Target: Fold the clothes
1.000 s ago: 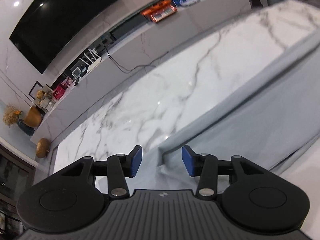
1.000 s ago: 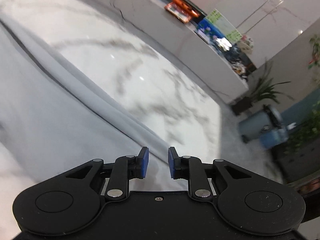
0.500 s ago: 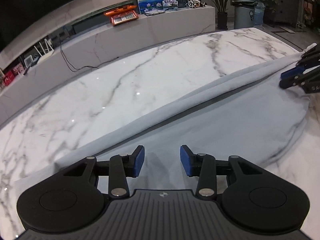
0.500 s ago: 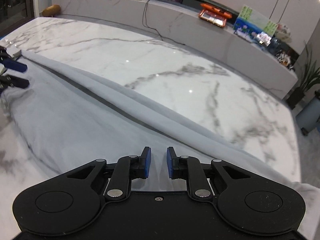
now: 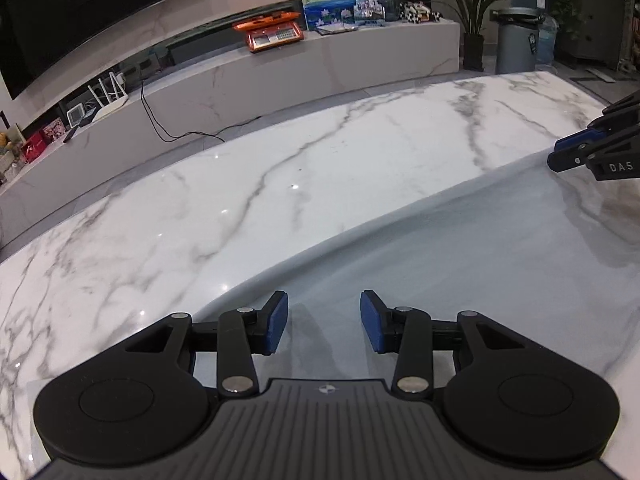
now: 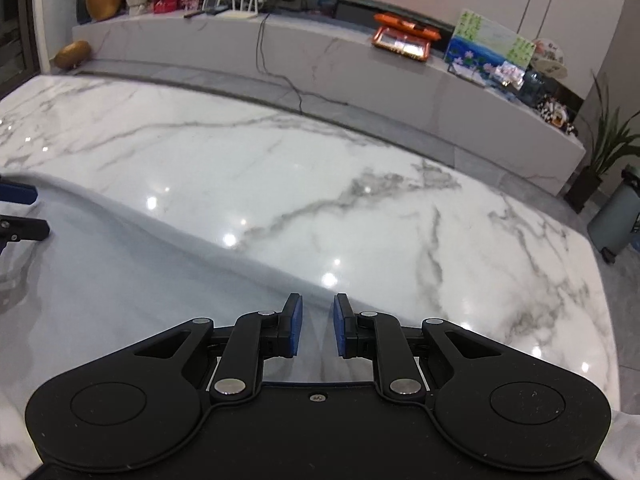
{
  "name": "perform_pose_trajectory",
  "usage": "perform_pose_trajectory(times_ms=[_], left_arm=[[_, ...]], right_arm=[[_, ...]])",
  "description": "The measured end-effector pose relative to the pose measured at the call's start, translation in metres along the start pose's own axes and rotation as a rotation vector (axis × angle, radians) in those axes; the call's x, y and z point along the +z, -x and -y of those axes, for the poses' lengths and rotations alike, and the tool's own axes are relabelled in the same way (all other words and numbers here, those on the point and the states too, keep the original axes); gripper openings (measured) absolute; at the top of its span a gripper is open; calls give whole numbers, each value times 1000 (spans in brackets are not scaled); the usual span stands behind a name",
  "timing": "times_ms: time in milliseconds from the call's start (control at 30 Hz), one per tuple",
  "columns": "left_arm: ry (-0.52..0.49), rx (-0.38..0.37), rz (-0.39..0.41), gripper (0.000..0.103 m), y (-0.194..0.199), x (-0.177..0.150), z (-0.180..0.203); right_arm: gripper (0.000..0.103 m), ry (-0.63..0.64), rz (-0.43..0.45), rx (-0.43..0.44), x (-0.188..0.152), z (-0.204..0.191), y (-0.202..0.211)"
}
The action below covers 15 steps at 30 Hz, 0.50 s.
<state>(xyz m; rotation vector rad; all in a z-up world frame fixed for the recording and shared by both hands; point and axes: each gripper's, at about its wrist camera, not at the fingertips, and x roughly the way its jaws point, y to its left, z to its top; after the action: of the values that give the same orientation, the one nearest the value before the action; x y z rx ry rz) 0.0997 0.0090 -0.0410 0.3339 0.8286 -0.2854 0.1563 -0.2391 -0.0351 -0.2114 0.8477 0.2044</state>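
Your left gripper (image 5: 324, 326) sits low over the near part of the pale grey garment (image 5: 460, 264), its blue pads (image 5: 277, 328) spread wide apart with nothing between them, only cloth showing below the gap. The garment lies spread flat on the white marble table (image 5: 248, 204), and its far edge runs as a long folded ridge from beside your left fingers out toward your right gripper (image 6: 318, 330). From the left wrist view that right gripper (image 5: 592, 148) appears at the right edge, just over the far end of the cloth. In the right wrist view your right pads (image 6: 294, 330) stand a narrower gap apart, also gripping nothing, and they hover over the garment (image 6: 120, 280) right where its ridge meets bare marble (image 6: 320, 184). Your left gripper's tips (image 6: 20, 212) poke in at the left edge of that view, over the other end of the cloth. Beyond the table runs a long marble bench (image 6: 320, 64) carrying an orange scale (image 6: 404, 38) and a painted picture (image 6: 490, 50).
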Motion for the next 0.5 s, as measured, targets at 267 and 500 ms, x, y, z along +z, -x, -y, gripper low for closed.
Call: perform_pose_trajectory(times_ms=[267,500], left_arm=[[38,88,-28,48,40,-34,-9],[41,124,-59,54,60,-62,-17]], right_arm=[[16,-138,44,21,-37,-37,45],[20,-225,17,13,-63,-68,60]])
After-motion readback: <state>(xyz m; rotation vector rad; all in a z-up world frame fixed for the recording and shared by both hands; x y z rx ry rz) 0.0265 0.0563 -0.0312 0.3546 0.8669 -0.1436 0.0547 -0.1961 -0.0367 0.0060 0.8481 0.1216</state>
